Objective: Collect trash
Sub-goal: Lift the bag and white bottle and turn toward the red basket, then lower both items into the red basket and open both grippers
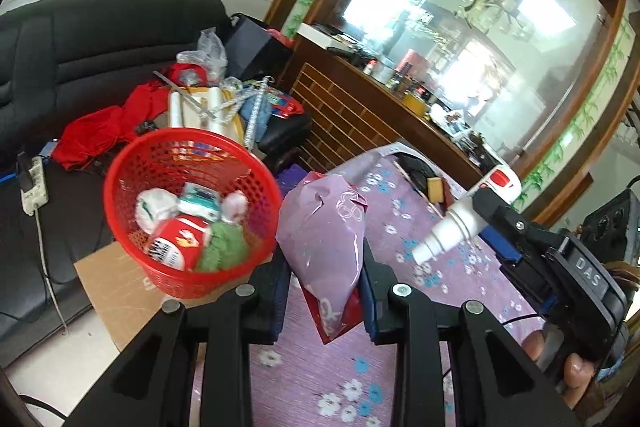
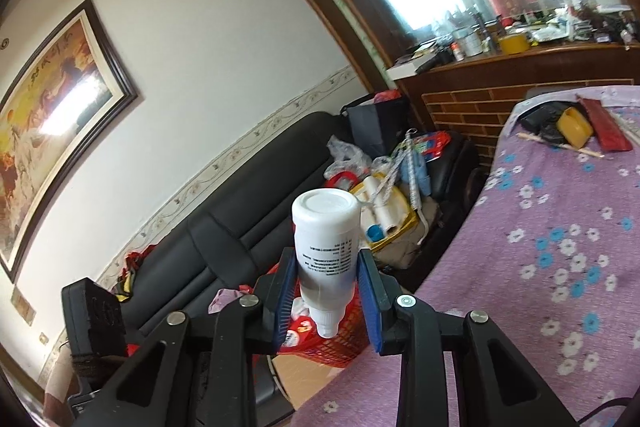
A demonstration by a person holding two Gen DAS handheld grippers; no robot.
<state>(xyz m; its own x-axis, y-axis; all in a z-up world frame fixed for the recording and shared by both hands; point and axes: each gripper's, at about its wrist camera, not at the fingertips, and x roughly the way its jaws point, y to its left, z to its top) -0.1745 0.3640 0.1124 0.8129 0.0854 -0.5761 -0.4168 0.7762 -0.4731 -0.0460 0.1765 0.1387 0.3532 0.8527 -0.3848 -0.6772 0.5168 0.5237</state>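
At lower centre of each wrist view, the left gripper (image 1: 324, 279) jaws clamp a soft, light, crushable pink plastic bag (image 1: 324, 231) beside the red basket (image 1: 256, 183), while the right gripper (image 2: 326, 291) jaws pinch a rigid, smooth, slip-prone white bottle (image 2: 326, 251) mid-body, nozzle down.

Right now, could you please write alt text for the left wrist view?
The left gripper holds a lilac plastic packet beside a red mesh basket that already contains wrappers and tissues. At right, the right gripper holds a white bottle above a purple floral tablecloth.
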